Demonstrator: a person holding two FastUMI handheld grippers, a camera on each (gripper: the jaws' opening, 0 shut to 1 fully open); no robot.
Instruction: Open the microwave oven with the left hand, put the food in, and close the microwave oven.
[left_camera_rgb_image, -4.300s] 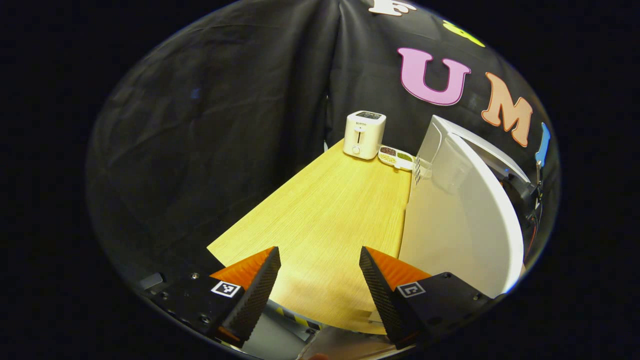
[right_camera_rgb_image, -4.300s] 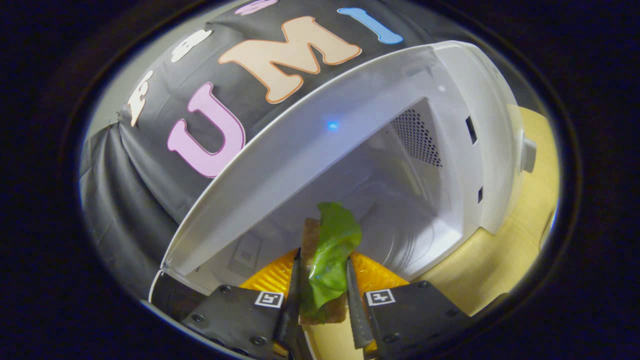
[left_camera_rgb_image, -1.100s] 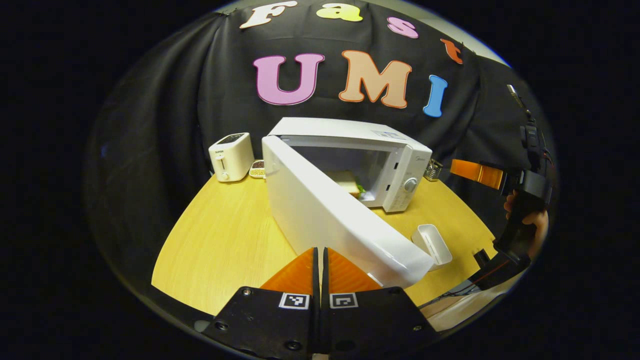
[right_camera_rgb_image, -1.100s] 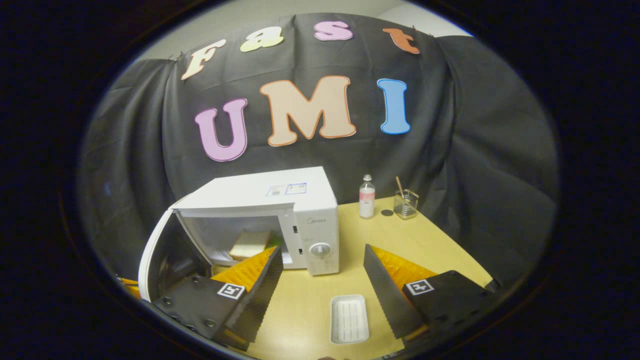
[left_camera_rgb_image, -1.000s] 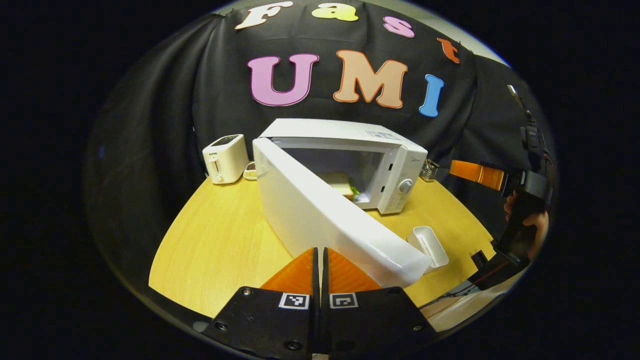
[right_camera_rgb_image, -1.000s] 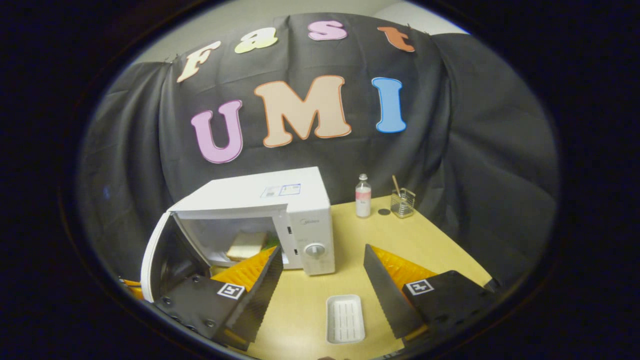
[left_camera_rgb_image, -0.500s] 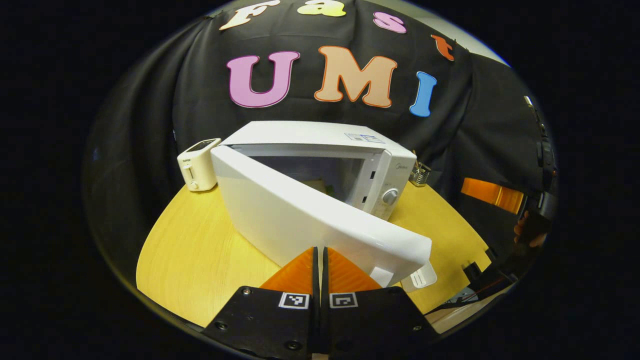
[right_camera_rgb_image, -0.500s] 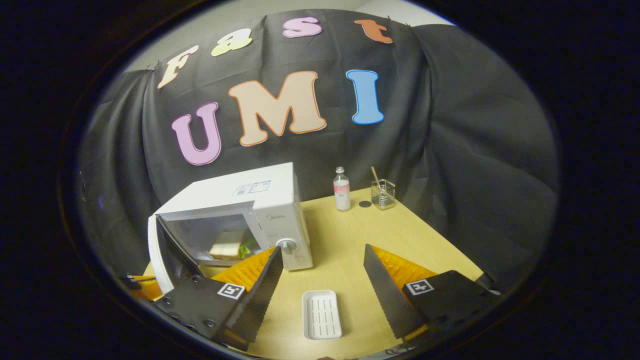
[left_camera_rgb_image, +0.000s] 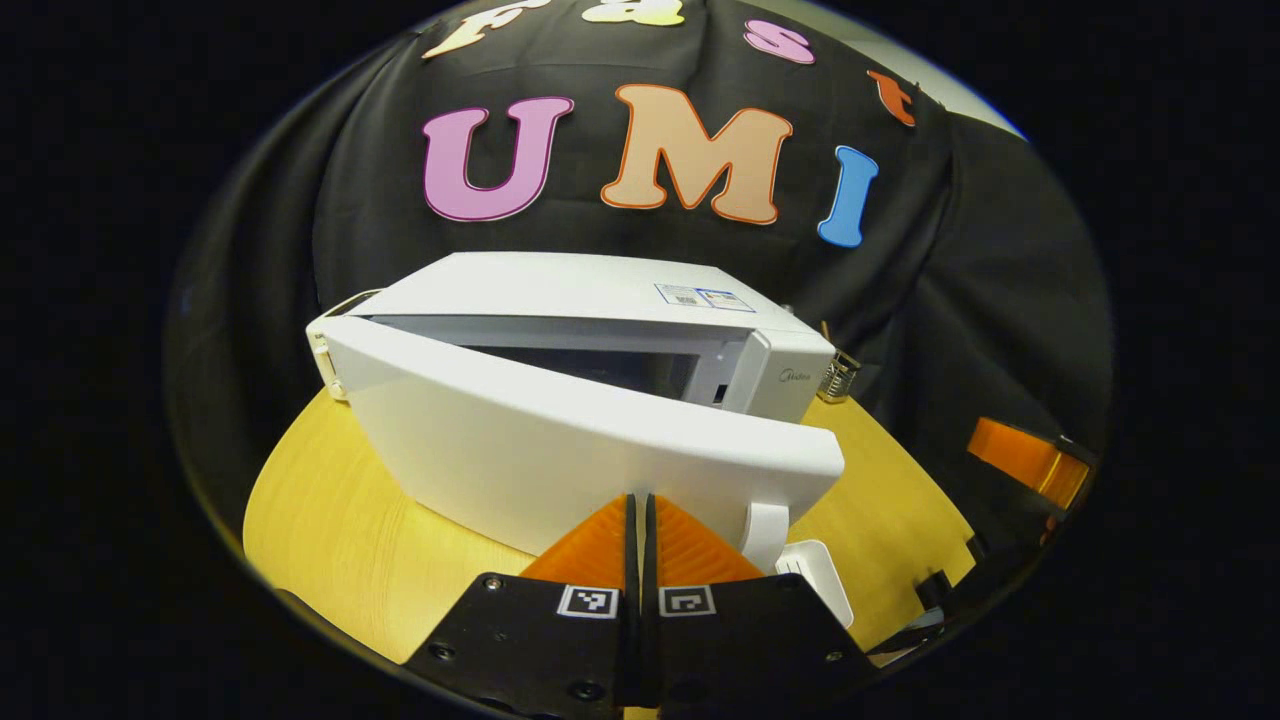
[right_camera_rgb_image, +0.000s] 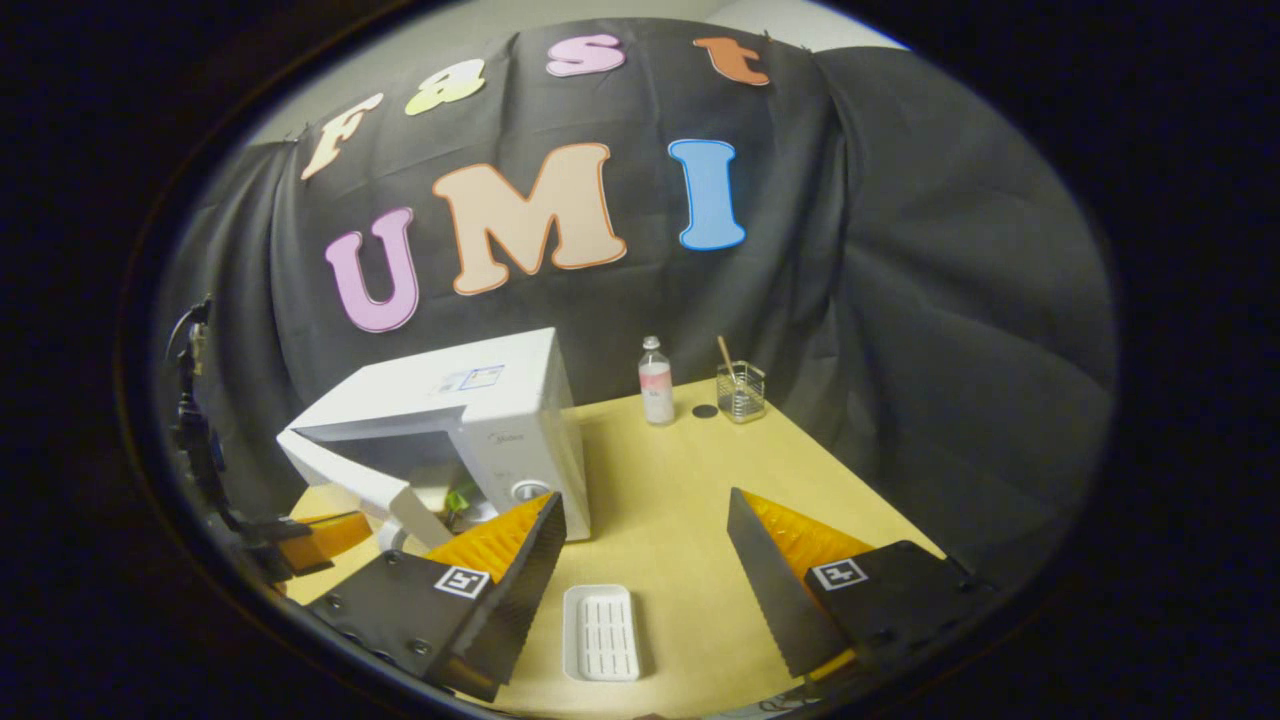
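Two tongs: left tongs (left_camera_rgb_image: 638, 520) closed against microwave door (left_camera_rgb_image: 560, 440), right tongs (right_camera_rgb_image: 640, 540) open.

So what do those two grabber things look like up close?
Both look alike. The left gripper and the right gripper each have two orange wedge-shaped fingers with black ridged inner faces, on black blocks with screws. Each block carries a small black-and-white square marker.

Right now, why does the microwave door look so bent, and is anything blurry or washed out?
In the left gripper view the fisheye lens bows the microwave door and the table edge; the door is bright but not washed out, and sharp. In the right gripper view the microwave, bottle and white tray look crisp, evenly lit.
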